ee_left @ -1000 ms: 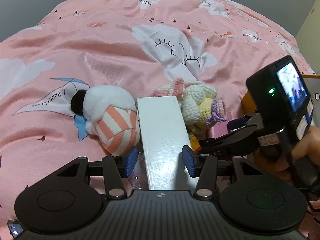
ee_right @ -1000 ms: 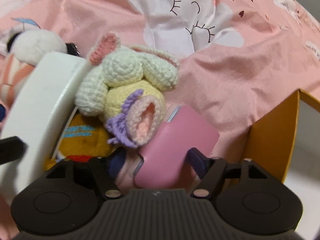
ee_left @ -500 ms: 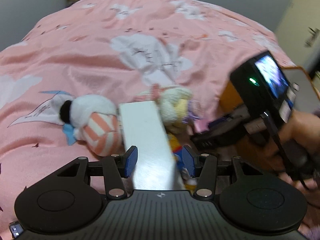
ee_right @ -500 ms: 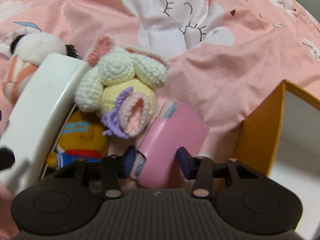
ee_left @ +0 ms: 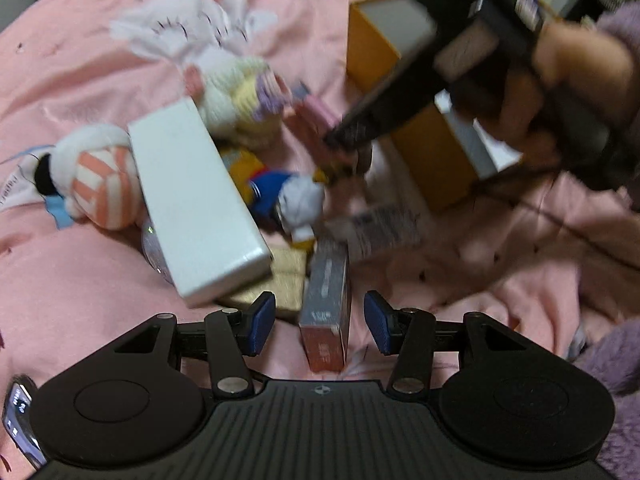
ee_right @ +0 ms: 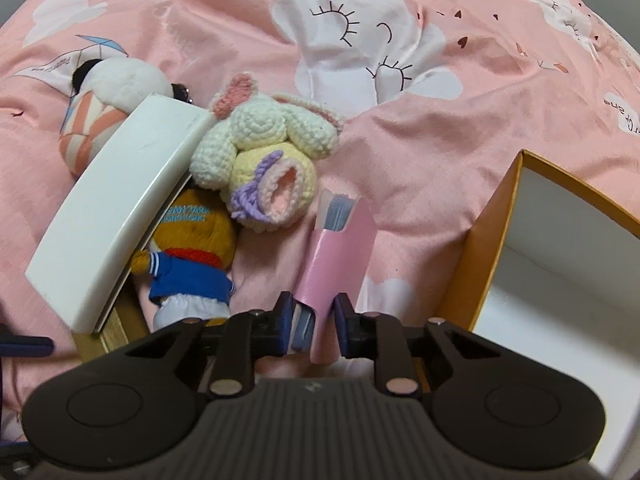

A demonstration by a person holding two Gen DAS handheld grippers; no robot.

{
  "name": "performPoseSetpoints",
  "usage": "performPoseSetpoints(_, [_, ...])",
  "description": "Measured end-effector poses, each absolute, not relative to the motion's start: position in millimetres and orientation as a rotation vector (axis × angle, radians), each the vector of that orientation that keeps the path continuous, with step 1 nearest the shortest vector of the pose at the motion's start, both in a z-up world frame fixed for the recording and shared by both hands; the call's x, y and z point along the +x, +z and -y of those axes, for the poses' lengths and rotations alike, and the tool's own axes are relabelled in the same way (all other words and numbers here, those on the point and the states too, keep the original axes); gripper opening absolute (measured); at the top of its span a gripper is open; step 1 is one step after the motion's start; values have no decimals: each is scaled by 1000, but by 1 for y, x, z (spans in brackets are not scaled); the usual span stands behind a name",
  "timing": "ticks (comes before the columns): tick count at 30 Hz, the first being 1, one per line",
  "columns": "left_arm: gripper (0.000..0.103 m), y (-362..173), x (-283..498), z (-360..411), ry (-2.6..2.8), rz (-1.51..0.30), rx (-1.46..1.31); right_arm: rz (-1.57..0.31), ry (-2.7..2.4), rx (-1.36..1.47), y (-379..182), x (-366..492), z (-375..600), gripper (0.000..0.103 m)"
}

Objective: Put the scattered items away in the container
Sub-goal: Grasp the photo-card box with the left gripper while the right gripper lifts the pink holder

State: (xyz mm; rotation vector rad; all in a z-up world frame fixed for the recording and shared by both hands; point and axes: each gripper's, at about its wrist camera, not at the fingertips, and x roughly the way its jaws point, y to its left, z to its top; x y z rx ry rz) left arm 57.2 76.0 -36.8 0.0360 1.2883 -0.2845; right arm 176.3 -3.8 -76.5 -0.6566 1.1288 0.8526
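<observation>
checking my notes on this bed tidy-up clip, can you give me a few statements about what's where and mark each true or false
1. The right tool has the pink pouch between its closing jaws. True.
2. The left tool is clamped on the white box. False: its jaws stand apart around a narrow reddish box without pressing it.
3. The crocheted bunny is already inside the orange container. False: it lies on the pink bedcover, beside the white box.
4. The orange container stands open, its pale inside showing. True.
5. A striped plush lies against the white box. True.
</observation>
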Motion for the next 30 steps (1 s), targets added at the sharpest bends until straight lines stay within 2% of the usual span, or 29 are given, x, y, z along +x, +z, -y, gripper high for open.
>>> performPoseSetpoints(3, [55, -48, 62, -74, -289, -1353, 35, -1143, 875, -683, -75, 178, 3, 23])
performPoseSetpoints(5, [45, -54, 65, -72, -286, -1385, 39, -1156, 878, -704, -76, 178, 0, 23])
performPoseSetpoints(9, [33, -63, 68, -67, -273, -1417, 59, -1169, 872, -759, -82, 178, -7, 24])
performPoseSetpoints(18, [29, -67, 60, -54, -181, -1371, 35, -1185, 847, -760, -104, 178, -20, 39])
performPoseSetpoints(22, [28, -63, 48, -48, -135, -1316, 26, -1145, 844, -732, -100, 172, -12, 34])
performPoseSetpoints(27, [26, -51, 42, -52, -117, -1255, -6, -1083, 851, -667, -76, 166, 9, 21])
performPoseSetpoints(30, [26, -40, 38, -57, -110, -1211, -38, -1079, 852, -602, -62, 164, 24, 18])
